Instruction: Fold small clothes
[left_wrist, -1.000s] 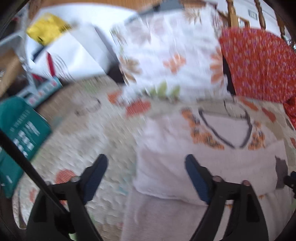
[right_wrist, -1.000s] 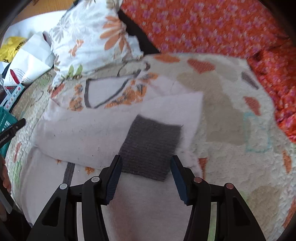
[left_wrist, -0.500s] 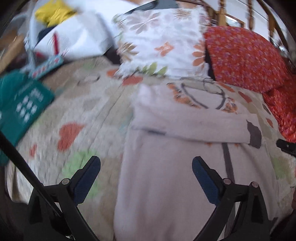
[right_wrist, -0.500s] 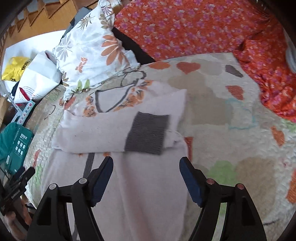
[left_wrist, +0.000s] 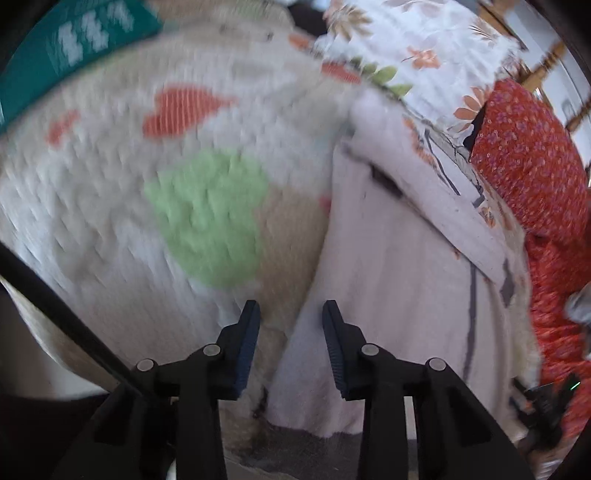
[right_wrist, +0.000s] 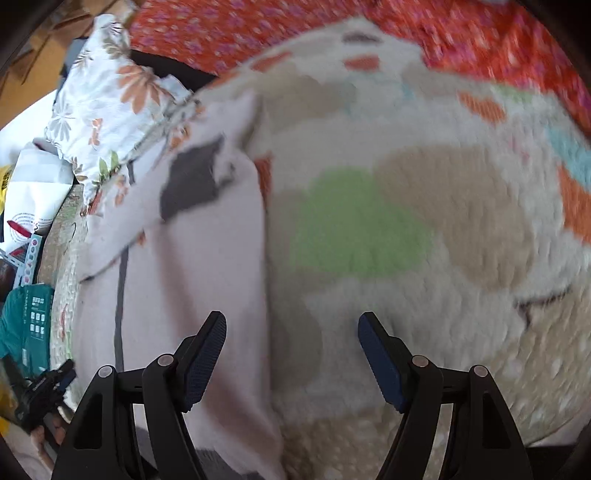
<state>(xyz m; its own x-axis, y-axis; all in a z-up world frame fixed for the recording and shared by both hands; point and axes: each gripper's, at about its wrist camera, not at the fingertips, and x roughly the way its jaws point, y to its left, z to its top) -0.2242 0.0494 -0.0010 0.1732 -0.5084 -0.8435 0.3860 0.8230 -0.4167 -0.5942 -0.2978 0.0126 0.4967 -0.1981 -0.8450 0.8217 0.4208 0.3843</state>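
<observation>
A pale pink top (left_wrist: 399, 280) lies flat on the heart-patterned quilt (left_wrist: 110, 206), with a grey-cuffed sleeve (right_wrist: 192, 184) folded across its chest. My left gripper (left_wrist: 291, 309) hovers low over the top's near left corner. Its jaws are closing, the garment's side edge runs between them, and a gap still shows at the pads. In the right wrist view the top (right_wrist: 207, 258) fills the left half. My right gripper (right_wrist: 291, 319) stands open astride the right side edge near the hem, one finger over cloth and the other over the quilt (right_wrist: 461, 221).
A white floral pillow (left_wrist: 406, 48) and a red flowered blanket (left_wrist: 532, 158) lie beyond the top's neck. A teal box (right_wrist: 29, 321) and a white bag (right_wrist: 33, 192) sit off the quilt's left side. The quilt's near edge runs just below both grippers.
Both grippers have come back from the folded sleeves toward the near hem and dropped lower. The left jaws have narrowed sharply; the right jaws have widened.
</observation>
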